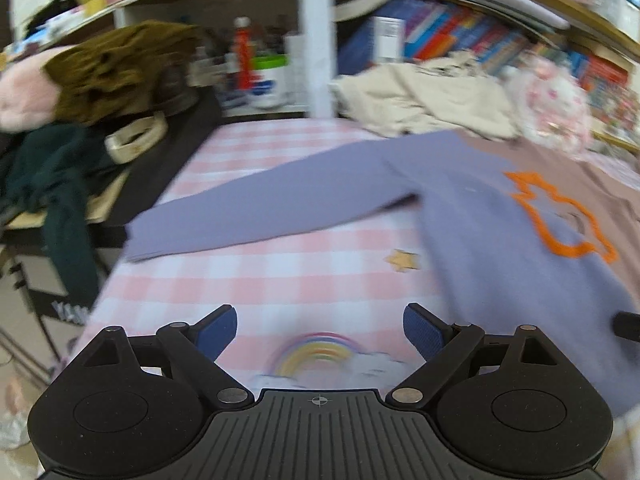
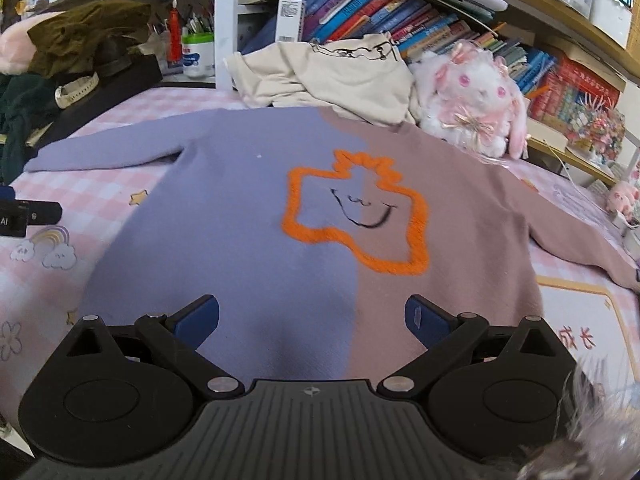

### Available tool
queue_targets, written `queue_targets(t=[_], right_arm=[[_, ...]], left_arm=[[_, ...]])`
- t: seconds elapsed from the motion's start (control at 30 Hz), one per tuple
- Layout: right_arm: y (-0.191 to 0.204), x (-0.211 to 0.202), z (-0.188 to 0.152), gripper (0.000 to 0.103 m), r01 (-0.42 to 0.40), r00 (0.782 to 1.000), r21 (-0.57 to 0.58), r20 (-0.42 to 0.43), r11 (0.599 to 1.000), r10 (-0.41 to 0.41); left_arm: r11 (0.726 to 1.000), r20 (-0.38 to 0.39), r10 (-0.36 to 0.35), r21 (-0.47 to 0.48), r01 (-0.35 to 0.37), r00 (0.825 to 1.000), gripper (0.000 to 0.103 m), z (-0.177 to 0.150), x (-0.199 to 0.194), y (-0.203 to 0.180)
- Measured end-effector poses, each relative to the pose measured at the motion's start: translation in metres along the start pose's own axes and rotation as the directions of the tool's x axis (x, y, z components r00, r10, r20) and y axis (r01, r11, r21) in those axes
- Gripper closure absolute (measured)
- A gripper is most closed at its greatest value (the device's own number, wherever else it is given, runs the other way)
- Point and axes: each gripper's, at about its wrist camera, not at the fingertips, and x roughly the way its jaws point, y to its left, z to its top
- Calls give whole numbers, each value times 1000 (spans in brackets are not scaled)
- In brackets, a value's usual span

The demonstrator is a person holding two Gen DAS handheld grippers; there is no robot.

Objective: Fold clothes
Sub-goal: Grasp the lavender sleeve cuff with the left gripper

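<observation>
A two-tone sweater [image 2: 248, 216], purple on the left half and mauve on the right, lies flat and spread out on the pink checked cloth [image 2: 80, 184]. An orange outlined shape with a smiling face [image 2: 356, 216] is on its chest. Its purple sleeve [image 1: 256, 204] stretches out to the left. My left gripper [image 1: 320, 330] is open and empty above the cloth, left of the sweater's body [image 1: 500, 248]. My right gripper [image 2: 312, 318] is open and empty just above the sweater's lower hem.
A cream garment [image 2: 332, 76] and a white-pink plush rabbit [image 2: 476, 108] lie behind the sweater. Dark green and olive clothes [image 1: 100, 68] pile on a black stand at the left. Bookshelves [image 2: 400, 20] line the back. The left gripper's body [image 2: 28, 214] shows at the right view's left edge.
</observation>
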Motion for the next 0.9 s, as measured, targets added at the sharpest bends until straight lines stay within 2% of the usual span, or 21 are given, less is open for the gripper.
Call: queue_targets(t=[0.13, 0.23, 0.3, 0.4, 0.43, 0.5, 0.57, 0.6, 0.63, 0.7, 0.73, 0.8, 0.9], right_arm=[[7, 4, 4, 2, -4, 1000, -23, -6, 1000, 4], [9, 4, 6, 2, 2, 1000, -40, -10, 999, -2], [9, 5, 6, 3, 11, 1000, -46, -14, 999, -12], [5, 4, 4, 3, 33, 999, -37, -28, 999, -34], [3, 4, 4, 3, 41, 999, -33, -32, 999, -42], [-2, 2, 1, 3, 58, 997, -20, -40, 998, -59], [-6, 1, 0, 3, 74, 996, -8, -48, 997, -74], [-8, 1, -1, 3, 80, 996, -4, -50, 997, -80], [-10, 0, -2, 3, 87, 995, 0, -52, 996, -87], [-12, -1, -3, 3, 98, 994, 5, -57, 995, -97], [-13, -1, -4, 3, 102, 993, 8, -57, 995, -102], [-14, -1, -4, 3, 109, 992, 12, -56, 994, -109], [-14, -1, -3, 3, 110, 992, 10, -58, 994, -109]], left_arm=[[993, 14, 76, -86, -75, 997, 11, 6, 15, 26], [976, 30, 132, -177, -125, 991, 11, 12, 30, 52], [955, 44, 156, -260, -139, 987, 11, 16, 38, 70], [908, 60, 192, -390, -154, 980, 13, 24, 51, 99], [888, 66, 196, -435, -148, 978, 13, 25, 54, 108], [848, 70, 187, -515, -125, 980, 22, 26, 61, 124], [804, 43, 176, -583, -118, 983, 38, 25, 71, 136], [775, 33, 163, -623, -107, 986, 41, 23, 76, 142], [748, 53, 171, -656, -95, 984, 42, 21, 76, 144], [697, 85, 144, -716, -40, 986, 43, 18, 78, 147], [681, 99, 126, -733, -14, 987, 43, 17, 79, 147], [662, 127, 74, -748, 46, 989, 43, 18, 84, 143], [665, 155, 15, -740, 106, 988, 43, 20, 90, 134]])
